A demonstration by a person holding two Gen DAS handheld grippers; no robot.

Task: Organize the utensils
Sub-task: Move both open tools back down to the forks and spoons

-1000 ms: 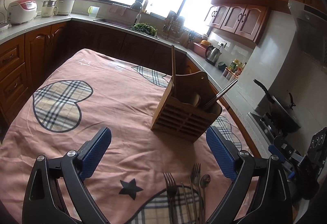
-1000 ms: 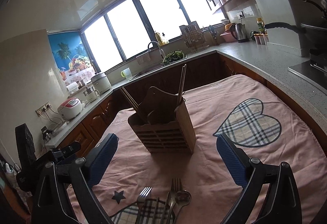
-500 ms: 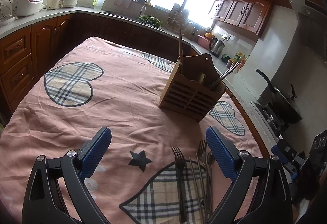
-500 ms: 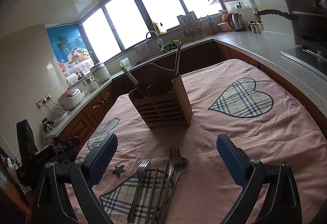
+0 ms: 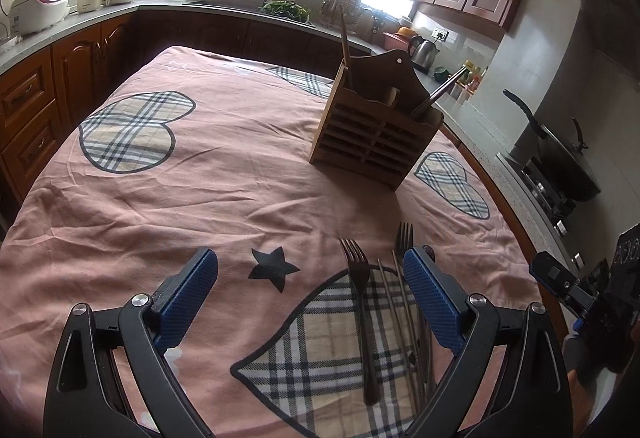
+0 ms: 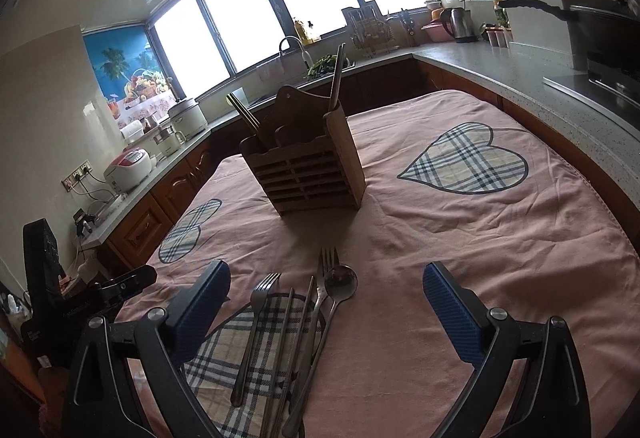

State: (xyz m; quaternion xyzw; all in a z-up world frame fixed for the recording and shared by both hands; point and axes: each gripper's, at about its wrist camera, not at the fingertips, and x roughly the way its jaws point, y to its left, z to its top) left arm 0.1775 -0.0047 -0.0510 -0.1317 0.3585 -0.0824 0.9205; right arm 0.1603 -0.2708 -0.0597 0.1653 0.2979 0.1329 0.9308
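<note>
- Near the front edge of the bench (image 6: 540,238), on a plaid patch of the pink cloth (image 5: 200,198), lies a tight bundle of cutlery: an outer fork (image 6: 256,314), two thin chopsticks (image 6: 288,350), a second fork (image 6: 322,290) and a spoon (image 6: 336,298), handles toward the cameras.
- Toward the middle of the bench stands the wooden holder (image 6: 312,166), upright, with chopsticks or similar sticks already leaning out of its compartments.
- Left tool (image 5: 310,292) hangs above the cloth, fingers spread wide and holding nothing; its right pad sits over the second fork and spoon, hiding them in that view.
- Right tool (image 6: 326,304) is likewise spread and empty, with the whole bundle lying between its pads.
- Judged risks: the pieces touch or overlap, so closing on one could drag or lift a neighbour; thin, flat metal on soft cloth may slip from the pads or snag a wrinkle.
- With both tools aimed at the same bundle, they could knock into each other.
- A tilted piece could catch the holder's rim and tip or shove it.
</note>
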